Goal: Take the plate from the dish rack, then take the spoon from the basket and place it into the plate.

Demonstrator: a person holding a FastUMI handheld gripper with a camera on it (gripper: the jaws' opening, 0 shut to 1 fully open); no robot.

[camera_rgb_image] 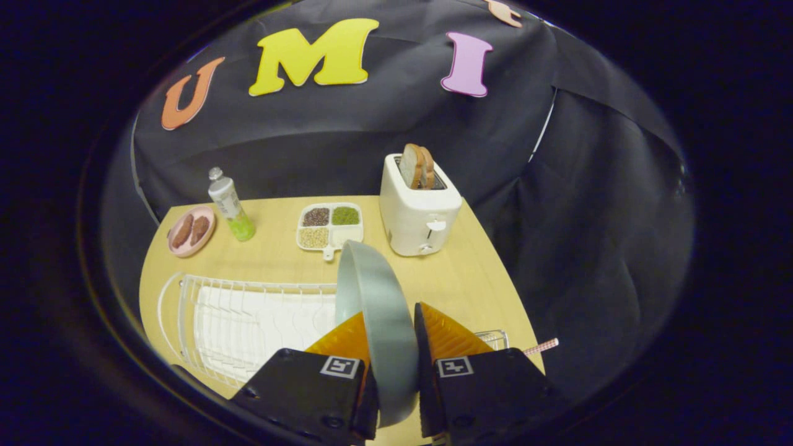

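On the pale wooden tabletop (471, 279), a small pink dish (192, 231) with brown pieces sits far left, a clear bottle with green liquid (230, 205) just beside it. Nearer, the white wire dish rack (248, 322) stands, its near edge cut off. A white four-compartment tray of grains (329, 227) lies beyond. The grey round plate (381, 322) stands on edge, clamped between the orange fingers (446, 334), its lower rim hidden. Beyond, a white toaster (419, 210) holds bread. The wire basket (494, 338) barely peeks out behind the right finger
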